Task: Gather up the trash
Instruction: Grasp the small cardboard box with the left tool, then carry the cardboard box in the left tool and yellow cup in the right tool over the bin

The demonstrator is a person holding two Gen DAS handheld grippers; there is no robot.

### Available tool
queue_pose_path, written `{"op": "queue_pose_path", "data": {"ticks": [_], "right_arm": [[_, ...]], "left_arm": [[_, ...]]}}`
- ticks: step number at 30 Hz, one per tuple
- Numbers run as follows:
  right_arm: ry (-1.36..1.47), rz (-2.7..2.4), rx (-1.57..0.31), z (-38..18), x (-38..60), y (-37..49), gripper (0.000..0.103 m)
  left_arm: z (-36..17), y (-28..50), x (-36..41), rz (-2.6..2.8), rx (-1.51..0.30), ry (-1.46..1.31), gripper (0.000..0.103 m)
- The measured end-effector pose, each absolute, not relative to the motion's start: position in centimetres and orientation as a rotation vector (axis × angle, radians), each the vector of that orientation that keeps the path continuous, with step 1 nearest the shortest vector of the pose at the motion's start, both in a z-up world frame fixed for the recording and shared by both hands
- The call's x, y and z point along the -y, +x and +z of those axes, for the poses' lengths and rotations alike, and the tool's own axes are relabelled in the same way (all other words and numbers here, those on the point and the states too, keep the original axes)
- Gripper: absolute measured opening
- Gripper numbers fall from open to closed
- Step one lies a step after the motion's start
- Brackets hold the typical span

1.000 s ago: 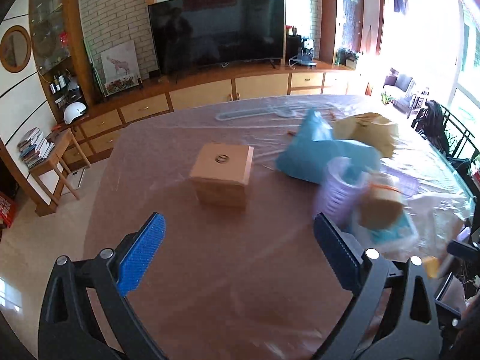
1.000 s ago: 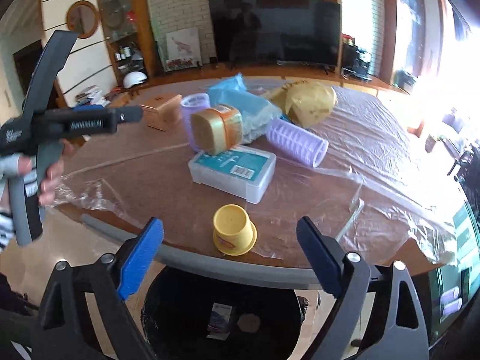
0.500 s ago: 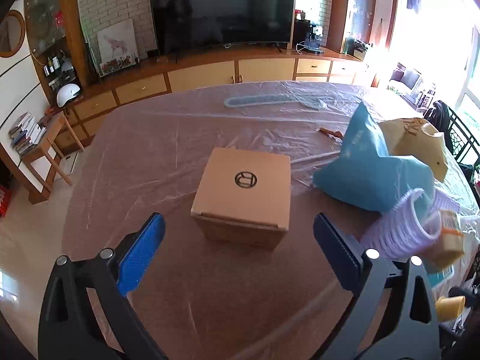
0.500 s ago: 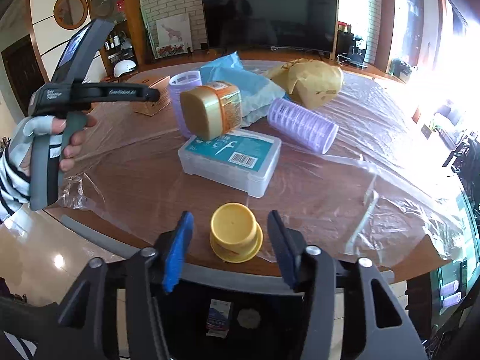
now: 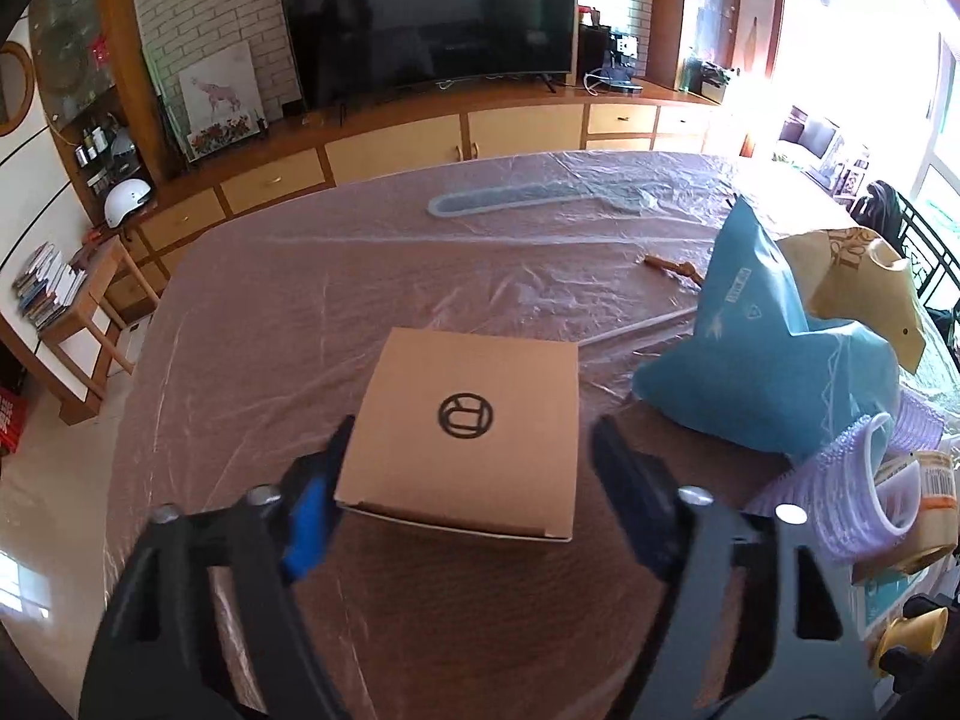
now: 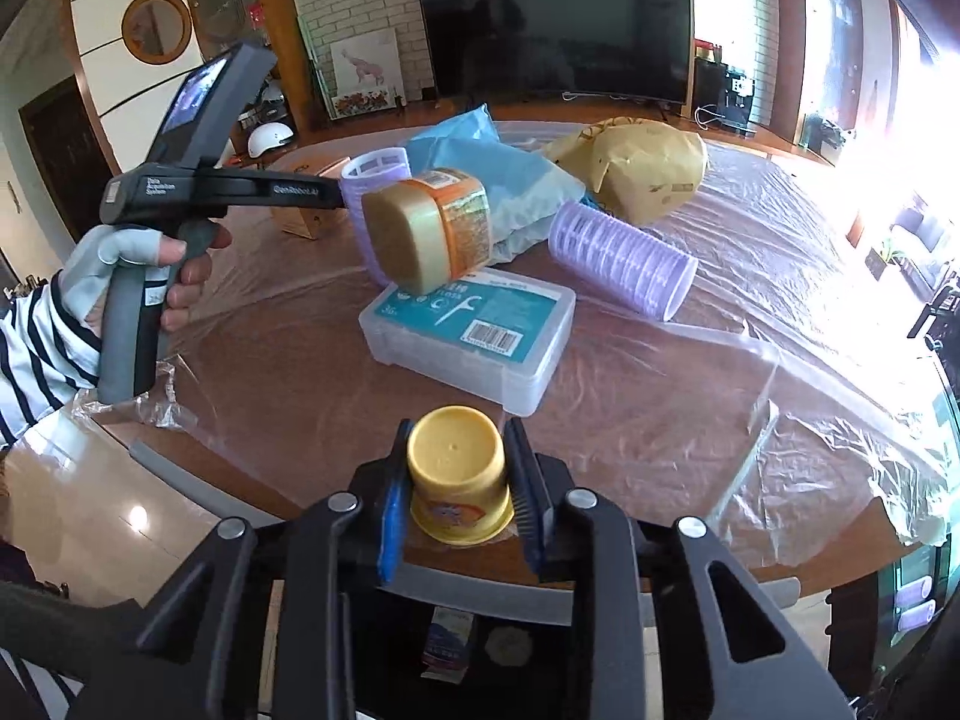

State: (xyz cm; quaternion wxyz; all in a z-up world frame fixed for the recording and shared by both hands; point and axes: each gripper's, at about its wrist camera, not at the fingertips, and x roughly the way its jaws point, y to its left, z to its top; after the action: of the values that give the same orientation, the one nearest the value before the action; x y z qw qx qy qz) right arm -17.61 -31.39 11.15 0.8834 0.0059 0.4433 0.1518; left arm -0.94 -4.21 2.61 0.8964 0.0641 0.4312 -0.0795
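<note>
In the right wrist view, the right gripper point(image 6: 459, 483) sits at the lower centre of the frame, its 2 fingers closed against the sides of an upside-down yellow cup point(image 6: 457, 480) that stands at the near edge of the table point(image 6: 630, 420). The table is brown, round-edged and covered with clear plastic sheeting. Just above the cup in the frame lies a clear floss box point(image 6: 471, 339) with a teal label. Tilted on the box's upper left corner is a jar point(image 6: 429, 228) with a gold lid and orange label. To the right lies a purple hair roller point(image 6: 621, 261) on its side; a second purple roller point(image 6: 375, 204) stands behind the jar. Further up are a blue bag point(image 6: 480, 165) and a crumpled tan paper bag point(image 6: 642, 171). Below the table edge, at the bottom of the frame, a black trash bin point(image 6: 468, 654) shows between the gripper's arms. At the left, a gloved hand point(image 6: 129, 279) in a striped sleeve holds the other tool's grey handle. In the left wrist view, the left gripper point(image 5: 465, 492) is at the lower centre with its fingers wide apart on either side of a brown cardboard box point(image 5: 465, 426) with a round black logo on top; the left finger looks to touch the box's side, while the right finger stands clear of it. The box rests on the table, mid-frame.
</note>
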Motion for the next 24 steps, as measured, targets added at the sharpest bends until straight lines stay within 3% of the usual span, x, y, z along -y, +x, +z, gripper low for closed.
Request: {"op": "queue_pose_path", "data": {"ticks": [1,24], "right_arm": [[0.014,0.319,-0.92,11.3,31.5,-17.5,0.029],[0.138,0.3,-0.906,13.7,34.4,-14.7,0.029]], "left_arm": [[2.5,-0.8,4.2,-0.167,-0.899,0.132,0.06],[5.0,-7.3,3.9,-0.209,-0.846,0.082,0.059]]}}
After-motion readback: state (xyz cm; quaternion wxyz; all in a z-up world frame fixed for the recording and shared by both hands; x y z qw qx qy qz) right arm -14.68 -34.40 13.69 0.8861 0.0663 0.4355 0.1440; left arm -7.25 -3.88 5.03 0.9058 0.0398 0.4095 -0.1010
